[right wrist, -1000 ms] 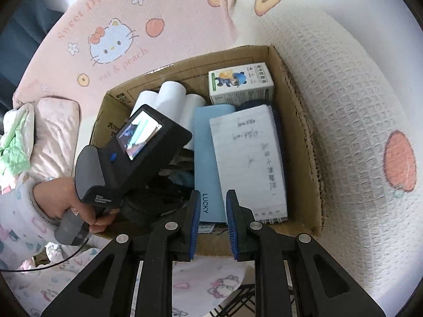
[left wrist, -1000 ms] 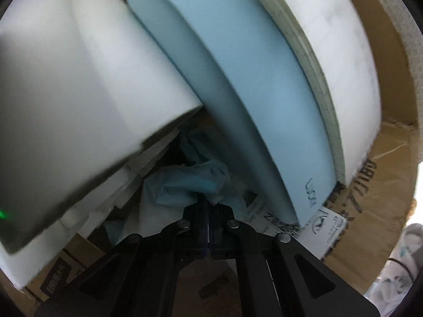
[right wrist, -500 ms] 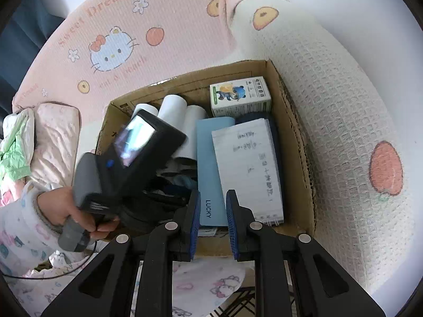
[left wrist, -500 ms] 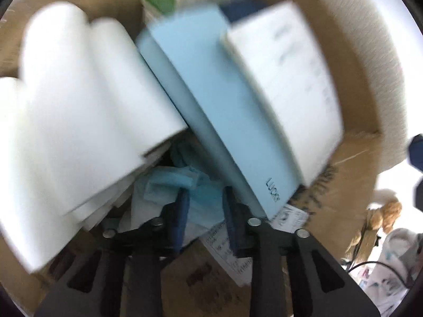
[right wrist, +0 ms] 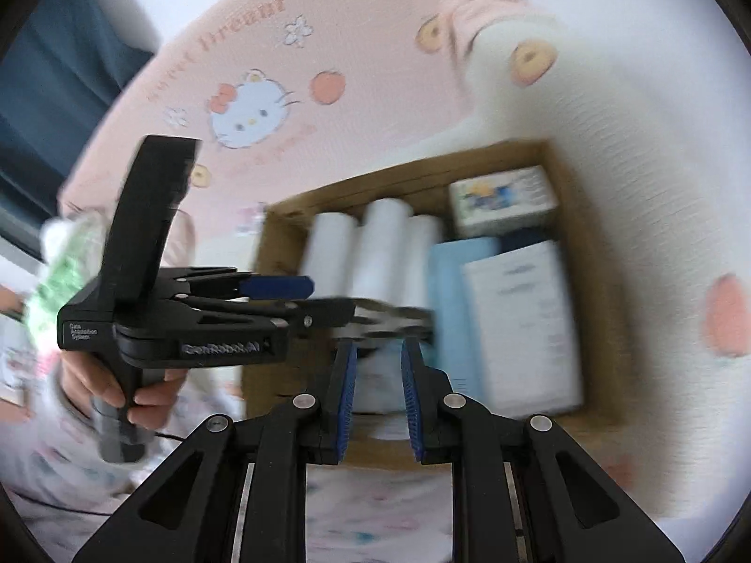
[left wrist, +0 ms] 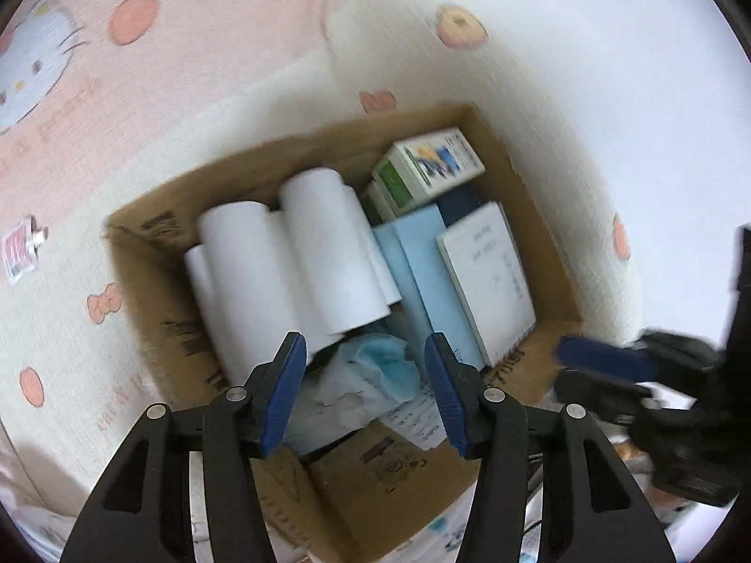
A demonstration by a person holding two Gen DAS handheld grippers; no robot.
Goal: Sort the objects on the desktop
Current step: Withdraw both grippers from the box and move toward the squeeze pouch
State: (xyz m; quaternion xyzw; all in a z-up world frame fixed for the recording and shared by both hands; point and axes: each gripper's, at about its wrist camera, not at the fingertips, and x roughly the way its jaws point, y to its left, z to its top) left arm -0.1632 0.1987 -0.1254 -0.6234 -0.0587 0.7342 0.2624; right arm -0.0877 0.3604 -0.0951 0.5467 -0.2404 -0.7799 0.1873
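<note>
An open cardboard box (left wrist: 155, 309) holds white paper rolls (left wrist: 291, 262), a light blue notebook (left wrist: 413, 272), a white notebook (left wrist: 488, 277), a small printed carton (left wrist: 432, 164) and a crumpled blue face mask (left wrist: 385, 366). My left gripper (left wrist: 365, 347) hangs above the box's near end, over the mask. Its jaws are opening and nothing is between them. My right gripper (right wrist: 378, 352) is shut and empty, hovering in front of the box (right wrist: 591, 309). A hand (right wrist: 136, 389) holds the left gripper's black handle in the right wrist view. The right gripper's blue pad (left wrist: 605, 359) shows beside the box.
The box sits on a pink cartoon-cat blanket (left wrist: 141, 70) beside white waffle fabric (left wrist: 540, 70). A small pink sachet (left wrist: 19, 248) lies on the fabric at the left. A green and white bundle (right wrist: 61, 258) is behind the hand.
My left gripper has risen out of the box and its jaws have opened off the crumpled blue mask, which stays inside. The right gripper has lifted slightly and stays shut.
</note>
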